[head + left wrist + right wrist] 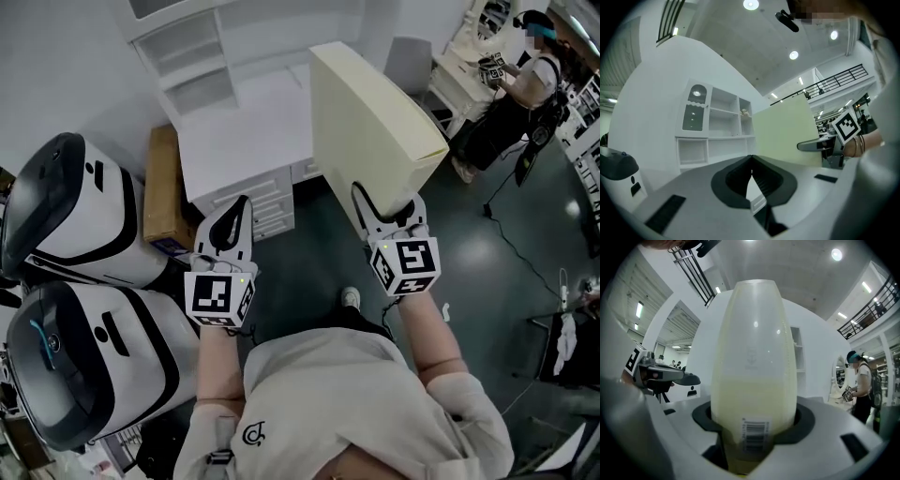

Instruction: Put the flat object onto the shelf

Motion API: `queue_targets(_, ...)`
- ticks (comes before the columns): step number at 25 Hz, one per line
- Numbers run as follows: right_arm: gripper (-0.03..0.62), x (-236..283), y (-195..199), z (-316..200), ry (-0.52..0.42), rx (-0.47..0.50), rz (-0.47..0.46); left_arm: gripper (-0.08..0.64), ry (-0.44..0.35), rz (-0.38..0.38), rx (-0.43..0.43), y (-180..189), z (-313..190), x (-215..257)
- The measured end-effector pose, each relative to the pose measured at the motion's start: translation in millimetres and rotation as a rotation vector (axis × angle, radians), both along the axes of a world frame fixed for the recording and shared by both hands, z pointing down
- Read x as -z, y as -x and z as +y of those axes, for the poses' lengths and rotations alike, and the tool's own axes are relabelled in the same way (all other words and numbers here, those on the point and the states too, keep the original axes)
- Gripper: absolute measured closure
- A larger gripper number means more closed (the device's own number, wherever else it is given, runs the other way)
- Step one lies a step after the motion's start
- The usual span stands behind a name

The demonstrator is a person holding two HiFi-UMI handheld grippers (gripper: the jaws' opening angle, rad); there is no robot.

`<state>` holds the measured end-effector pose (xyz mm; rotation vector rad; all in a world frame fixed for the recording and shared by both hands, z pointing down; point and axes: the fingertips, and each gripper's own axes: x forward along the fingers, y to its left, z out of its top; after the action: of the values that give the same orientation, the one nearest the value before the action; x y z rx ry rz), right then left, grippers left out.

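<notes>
Shelf unit (192, 56): white, ahead of you, compartments mostly bare; one small item sits high up, possibly a figurine, too small to name. Flat object (370, 122): a cream panel, held on edge in the air and well apart from the shelf, with your right gripper (392, 214) clamped on its lower end. Left gripper (242, 204): jaws pressed together, nothing between them. Judgement: pickup done; carry and placement left. Count: two white machines (66, 216), one shelf unit, one flat object, one cardboard box (167, 197), two grippers.
</notes>
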<state>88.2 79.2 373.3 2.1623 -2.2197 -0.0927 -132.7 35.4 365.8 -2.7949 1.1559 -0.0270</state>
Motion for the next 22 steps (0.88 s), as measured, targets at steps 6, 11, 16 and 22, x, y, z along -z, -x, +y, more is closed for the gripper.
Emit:
queue_targets(6, 0.319, 0.6, -72.7, -52.2, 0.007, 0.081, -0.003, 0.548, -0.007, -0.001, 0.076, -69.8, -35.0, 4.3)
queue_targets(11, 0.319, 4.4, -121.7, -92.3, 0.013, 0.152, 0.006, 0.548, -0.066, -0.025, 0.094, -129.0, -55.7, 17.9)
queue_targets(16, 0.319, 19.0, -153.1, -133.1, -0.019, 0.192, 0.023, 0.548, -0.091, -0.028, 0.147, -156.2, -80.7, 26.3)
queue_targets(22, 0.313, 34.2, -162.7, -194.4, -0.029, 0.200, 0.049, 0.548, -0.082, -0.031, 0.184, -155.9, -124.6, 26.5)
